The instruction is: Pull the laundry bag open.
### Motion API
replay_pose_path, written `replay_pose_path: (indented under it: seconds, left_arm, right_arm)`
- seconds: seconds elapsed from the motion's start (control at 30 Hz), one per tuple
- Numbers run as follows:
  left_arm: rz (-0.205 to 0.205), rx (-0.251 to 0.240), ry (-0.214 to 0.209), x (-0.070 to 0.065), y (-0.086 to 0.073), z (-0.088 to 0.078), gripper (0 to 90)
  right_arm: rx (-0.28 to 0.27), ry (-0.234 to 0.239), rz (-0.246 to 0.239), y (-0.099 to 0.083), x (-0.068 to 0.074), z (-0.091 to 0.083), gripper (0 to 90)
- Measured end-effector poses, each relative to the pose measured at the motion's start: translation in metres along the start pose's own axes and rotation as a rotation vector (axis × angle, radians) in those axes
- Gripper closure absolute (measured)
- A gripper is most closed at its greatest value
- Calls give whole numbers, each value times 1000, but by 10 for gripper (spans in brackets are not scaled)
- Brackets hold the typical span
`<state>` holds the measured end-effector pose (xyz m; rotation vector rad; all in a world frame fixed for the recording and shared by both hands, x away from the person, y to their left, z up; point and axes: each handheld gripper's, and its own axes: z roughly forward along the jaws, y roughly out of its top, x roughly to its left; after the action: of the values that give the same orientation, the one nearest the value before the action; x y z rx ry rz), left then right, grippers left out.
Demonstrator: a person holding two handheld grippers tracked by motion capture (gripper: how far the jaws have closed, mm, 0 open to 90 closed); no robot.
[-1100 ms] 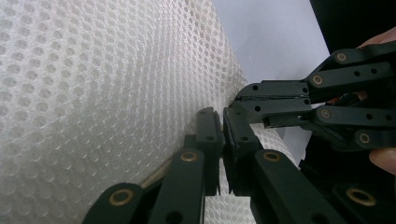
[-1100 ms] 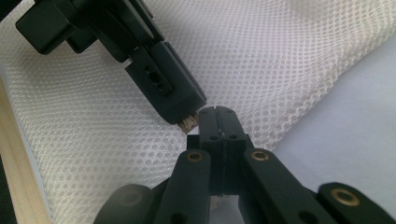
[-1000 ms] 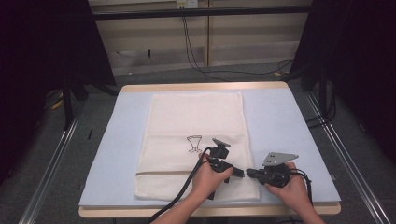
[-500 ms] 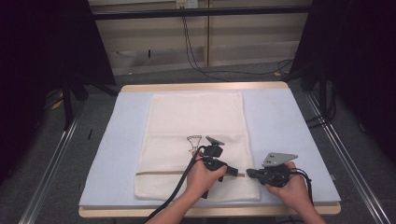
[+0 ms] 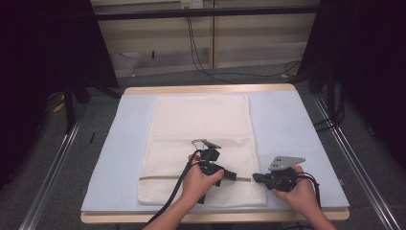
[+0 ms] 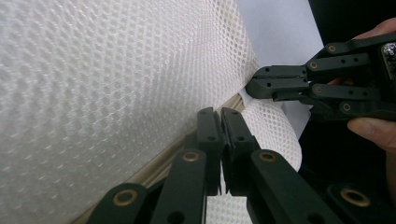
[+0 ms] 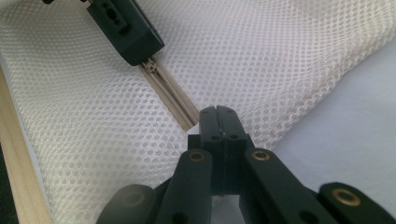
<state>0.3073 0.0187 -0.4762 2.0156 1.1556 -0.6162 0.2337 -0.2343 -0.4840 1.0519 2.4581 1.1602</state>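
Both forearms enter from the bottom edge of the high view. Left hand (image 5: 198, 179) grips the left gripper (image 5: 233, 175), which points toward the right one; its fingers (image 6: 208, 135) are pressed together. Right hand (image 5: 299, 191) grips the right gripper (image 5: 255, 178), pointing back at the left, fingers (image 7: 226, 123) closed, tips near each other.

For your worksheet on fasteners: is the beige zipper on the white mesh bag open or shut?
Shut along the stretch between the grippers: in the right gripper view the beige zipper runs as one joined strip across the white mesh bag, with no gap. The rest: cannot tell.
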Motion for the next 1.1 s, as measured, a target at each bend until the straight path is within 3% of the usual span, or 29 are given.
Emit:
replay_pose_path:
  seconds: [0.47,0.73,1.1]
  left_arm:
    - [-16,-7,-5,12,-4,-22,875]
    - [-9,-6,8,19,-7,-33,874]
    - [-13,-11,10,23,-9,-38,875]
  right_arm:
    - [-20,14,12,-2,-2,0,900]
    - [-10,-16,-9,-1,3,0,900]
    - [-7,-10,-4,-1,2,0,900]
